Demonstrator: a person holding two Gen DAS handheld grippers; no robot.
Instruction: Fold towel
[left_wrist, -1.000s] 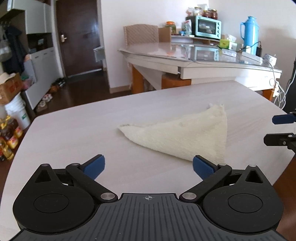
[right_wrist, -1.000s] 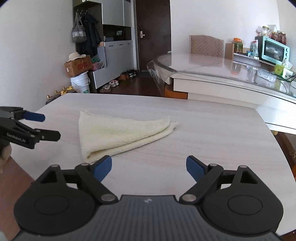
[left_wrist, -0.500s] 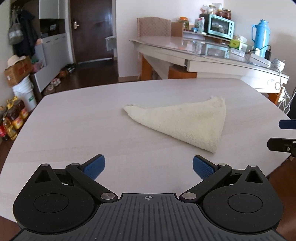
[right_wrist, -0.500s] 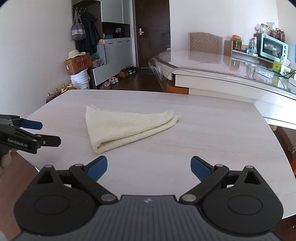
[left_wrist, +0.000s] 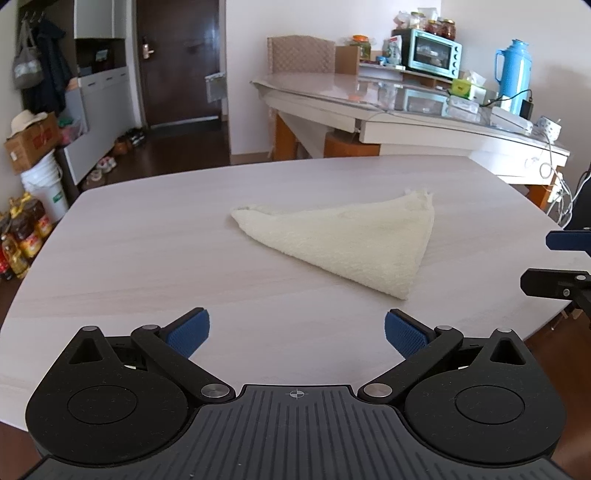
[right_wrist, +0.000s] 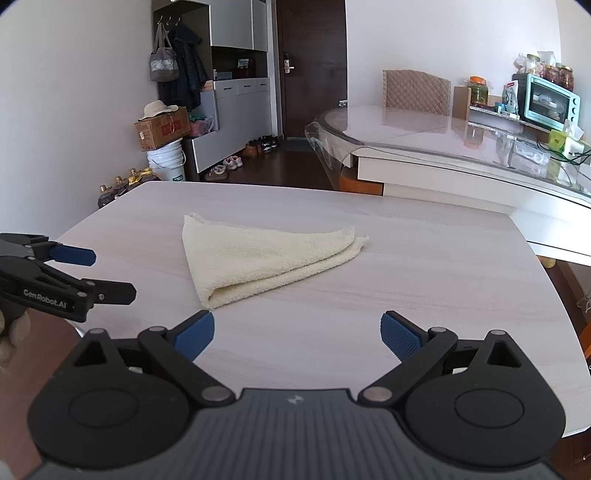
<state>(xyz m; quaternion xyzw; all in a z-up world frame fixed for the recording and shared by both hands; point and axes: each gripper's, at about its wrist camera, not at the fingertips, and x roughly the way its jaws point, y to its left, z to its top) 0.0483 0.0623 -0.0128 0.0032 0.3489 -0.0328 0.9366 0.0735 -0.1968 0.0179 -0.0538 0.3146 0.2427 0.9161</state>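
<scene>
On the pale wood-grain table (left_wrist: 147, 258), near its middle: one cream towel (left_wrist: 351, 240), folded into a triangle, lying flat; long folded edge running from the far left corner to the near right point in the left wrist view; layered corners at the far right in the right wrist view, where two plies show.

Left gripper (left_wrist: 297, 332): black frame, blue pads, jaws spread wide with nothing between them; held above the near edge of the table, apart from the towel; seen also at the left edge of the right wrist view, side-on, with fingers of the person's hand (right_wrist: 13, 332) below it.

Right gripper (right_wrist: 297, 332): same make, jaws standing fully wide after just opening further, nothing between them; above the near table edge, clear of the towel; its fingertips enter the left wrist view at the right edge.

Beyond the table: glass-topped table (left_wrist: 369, 96) carrying a teal toaster oven (left_wrist: 432, 55) and a blue thermos (left_wrist: 513, 70); dark door (right_wrist: 310, 62); white bucket (right_wrist: 166, 158) with a cardboard box (right_wrist: 162, 129) on top.
</scene>
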